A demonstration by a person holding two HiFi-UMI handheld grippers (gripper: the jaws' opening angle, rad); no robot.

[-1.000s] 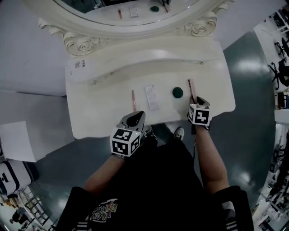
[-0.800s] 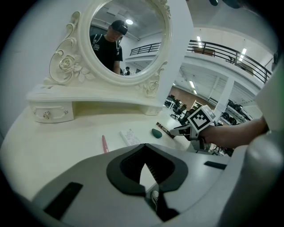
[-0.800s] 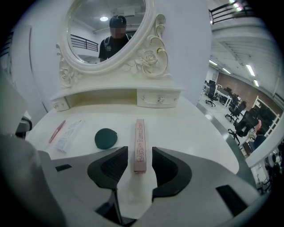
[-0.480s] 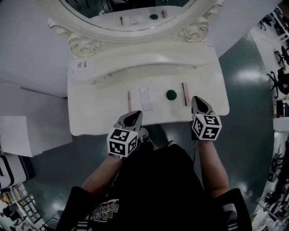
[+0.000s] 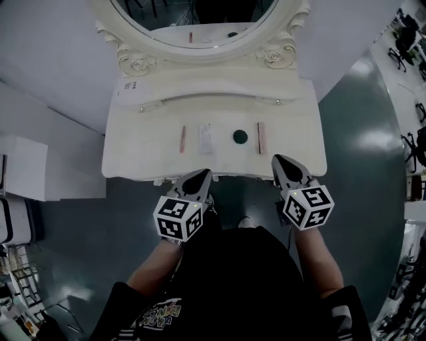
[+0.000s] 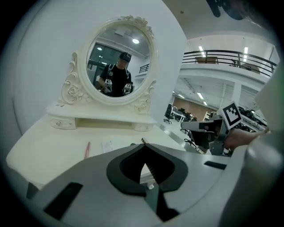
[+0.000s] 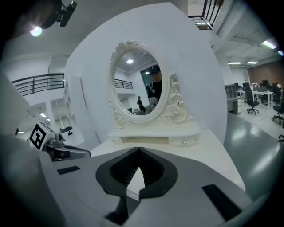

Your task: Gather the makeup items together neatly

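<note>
Worktop: the cream worktop point(image 5: 133, 156) of a dressing table, with a raised shelf point(image 5: 213, 90) along its back edge and an oval mirror point(image 5: 193, 16) in a carved frame above the shelf.
Makeup items: four, in one row across the worktop, parallel with its front edge and about midway between that edge and the shelf. Each lies apart from its neighbours.
Left end of the row: a pink pencil point(image 5: 182, 138), lying front to back, the item closest to the left edge.
Next in the row: a white packet point(image 5: 205, 138), flat, just right of the pencil and not touching it.
Right of middle: a dark green round case point(image 5: 240, 137), flat on the worktop.
Right end of the row: a brown stick point(image 5: 261, 137), lying front to back, the item closest to the right edge.
Left jaws: the left gripper point(image 5: 202, 175) is held over the front edge, left of middle, pointing toward the mirror. Its jaws are closed tip to tip with nothing between them.
Right jaws: the right gripper point(image 5: 278, 160) is held over the front edge, right of middle, in front of the stick. Its jaws are also closed and empty.
Contact: neither gripper touches any item.
Surroundings: a dark, shiny floor point(image 5: 359, 133) lies to the right of the dressing table, and the mirror reflects the person holding both grippers.
</note>
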